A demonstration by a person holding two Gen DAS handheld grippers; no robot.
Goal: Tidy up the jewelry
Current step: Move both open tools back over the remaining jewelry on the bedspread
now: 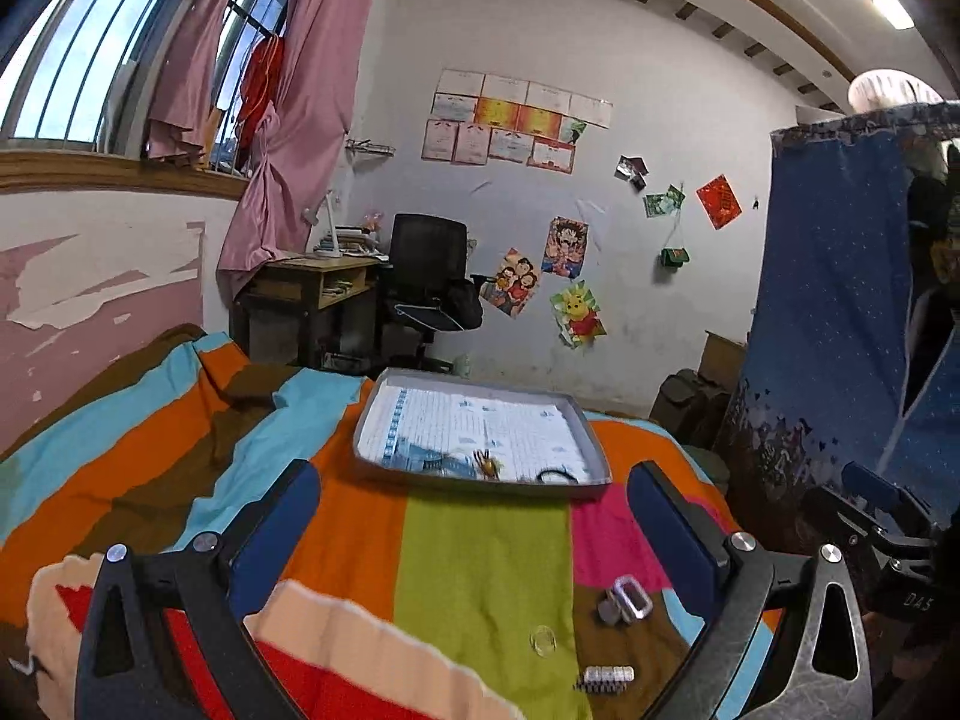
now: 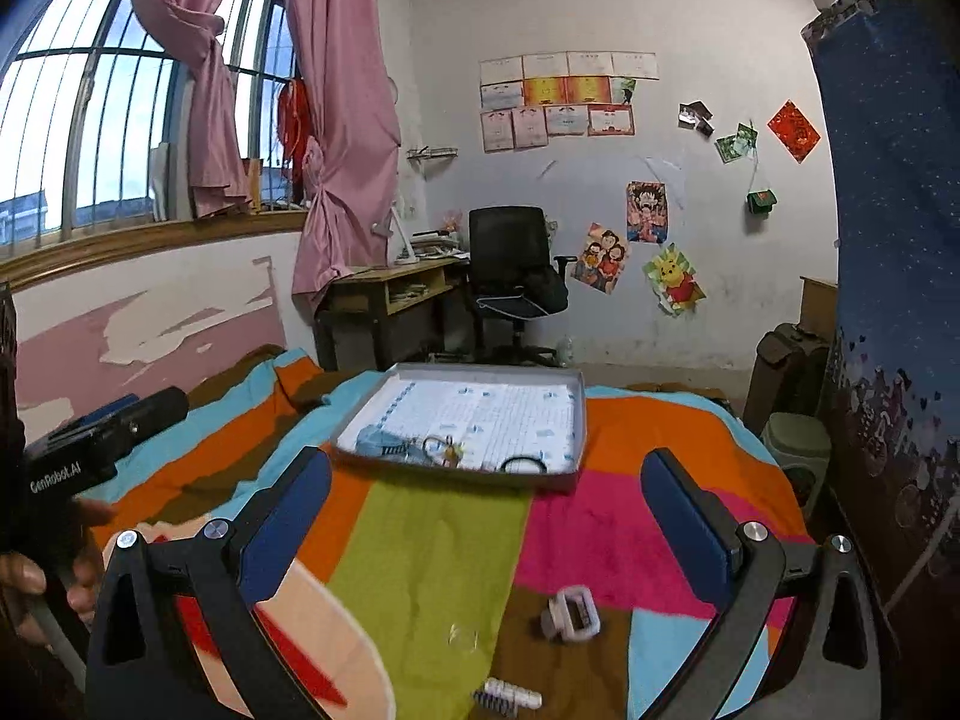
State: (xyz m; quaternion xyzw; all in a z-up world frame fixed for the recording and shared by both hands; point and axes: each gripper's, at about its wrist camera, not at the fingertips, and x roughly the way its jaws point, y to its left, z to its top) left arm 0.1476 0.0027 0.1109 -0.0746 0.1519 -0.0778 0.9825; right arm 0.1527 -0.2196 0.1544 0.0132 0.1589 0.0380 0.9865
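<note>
Jewelry pieces, silver rectangular buckle (image 1: pixel 627 599) & clear ring (image 1: pixel 542 640), are lying on striped multicolour blanket (image 1: pixel 480 570); shallow grey cardboard tray (image 1: pixel 594 447) is sitting beyond w/ black hair tie (image 1: pixel 557 474). Left gripper (image 1: pixel 474 516) & right gripper (image 2: pixel 486 504) are both gaping wide, holding nothing.

Left gripper (image 1: pixel 474 516), blue-padded jaws spread wide and empty, above a multicoloured striped bedspread (image 1: pixel 480 564) bearing a shallow grey cardboard tray (image 1: pixel 591 444), a silver rectangular buckle (image 1: pixel 627 599), a clear ring (image 1: pixel 542 641) and a silver beaded bracelet (image 1: pixel 606 678).
</note>
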